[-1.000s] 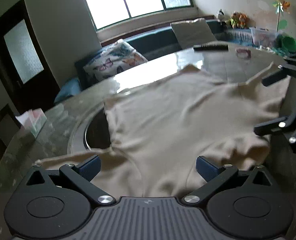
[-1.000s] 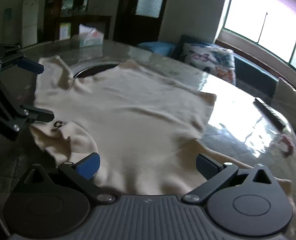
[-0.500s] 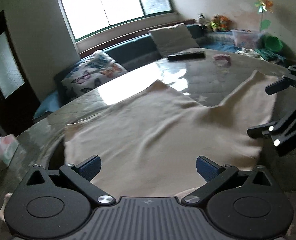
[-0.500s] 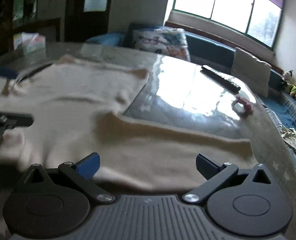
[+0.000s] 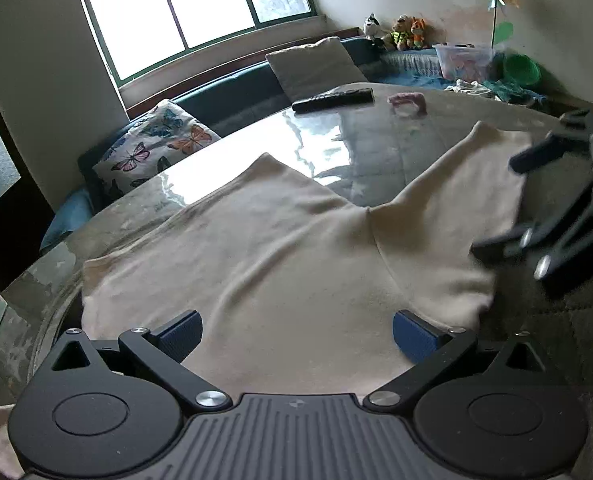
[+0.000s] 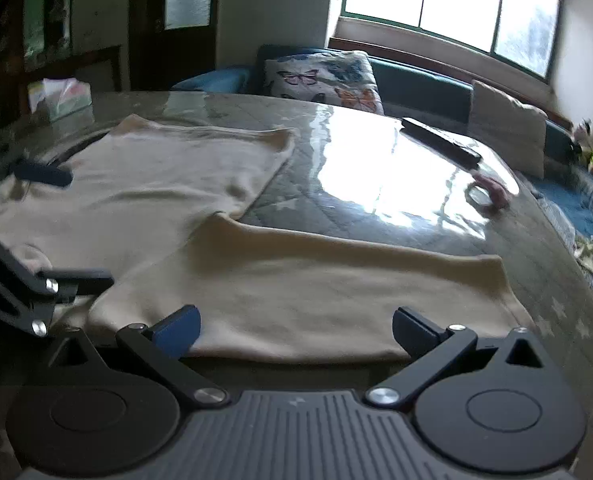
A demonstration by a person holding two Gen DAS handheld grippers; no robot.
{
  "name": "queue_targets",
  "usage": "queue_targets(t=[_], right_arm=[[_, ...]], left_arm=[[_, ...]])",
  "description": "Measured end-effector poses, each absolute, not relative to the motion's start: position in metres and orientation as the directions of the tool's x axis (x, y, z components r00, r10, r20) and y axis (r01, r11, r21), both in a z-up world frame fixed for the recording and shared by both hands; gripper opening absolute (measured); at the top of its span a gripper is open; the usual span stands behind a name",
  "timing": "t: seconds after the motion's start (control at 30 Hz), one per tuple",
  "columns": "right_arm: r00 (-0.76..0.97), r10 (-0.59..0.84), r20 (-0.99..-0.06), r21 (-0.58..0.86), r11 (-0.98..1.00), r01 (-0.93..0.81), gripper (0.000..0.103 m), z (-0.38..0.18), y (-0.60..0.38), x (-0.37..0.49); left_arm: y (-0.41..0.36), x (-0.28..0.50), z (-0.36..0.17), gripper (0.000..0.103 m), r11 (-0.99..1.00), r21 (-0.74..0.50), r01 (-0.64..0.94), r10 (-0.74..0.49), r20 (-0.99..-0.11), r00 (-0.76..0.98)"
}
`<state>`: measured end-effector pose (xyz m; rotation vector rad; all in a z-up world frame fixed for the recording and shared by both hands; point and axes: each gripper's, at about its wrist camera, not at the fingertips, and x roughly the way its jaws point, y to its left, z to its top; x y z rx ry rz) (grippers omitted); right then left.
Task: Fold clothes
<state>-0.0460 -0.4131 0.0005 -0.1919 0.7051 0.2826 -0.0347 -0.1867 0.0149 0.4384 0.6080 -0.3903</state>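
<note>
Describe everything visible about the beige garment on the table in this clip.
The beige garment is soft, knit-looking fabric, spread mostly flat on the glossy table with light wrinkles. One long sleeve stretches out sideways. Both the left gripper and the right gripper are open at its near edge, with cloth between the fingers. No fold shows yet.

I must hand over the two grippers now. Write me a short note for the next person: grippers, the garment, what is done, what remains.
Left gripper: open, empty, over the near edge of the beige knit long-sleeved garment.
Right gripper: open, empty, at the edge of one sleeve.
Garment lies spread flat on the round glossy table, sleeve stretched sideways.
Done: laid out. No fold visible.
Left: fold the sleeves in, then the body.
</note>
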Motion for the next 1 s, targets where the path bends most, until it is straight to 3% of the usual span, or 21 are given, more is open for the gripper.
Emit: queue_targets(t=[0.27,0.43,0.63,0.87,1.0], right_arm=[[0.784,0.030,-0.620,-0.042,0.997,-0.072,0.102,0.009,-0.477,-0.035],[0.768,-0.055,-0.638,-0.007,0.998,0.066,0.090,0.002,-0.512,-0.022],[0.761,-0.062,-0.645,0.038,0.993,0.113,0.070,-0.006,-0.526,-0.016],[0.772,-0.044,-0.634,0.082,0.989,0.124,0.009,-0.005,-0.528,-0.015],[0.790,-0.040,-0.612,0.112,0.984,0.137,0.008,0.005,-0.531,-0.017]], left_arm=[[-0.187,-0.034,0.016,0.103,0.847,0.259,0.464,-0.225,-0.616,0.755],[-0.185,-0.034,0.015,0.103,0.850,0.260,0.458,-0.217,-0.620,0.754],[-0.182,-0.033,0.018,0.103,0.857,0.263,0.444,-0.207,-0.614,0.762],[-0.181,-0.031,0.018,0.103,0.859,0.267,0.436,-0.197,-0.614,0.764],[-0.183,-0.031,0.016,0.103,0.856,0.267,0.443,-0.200,-0.619,0.760]])
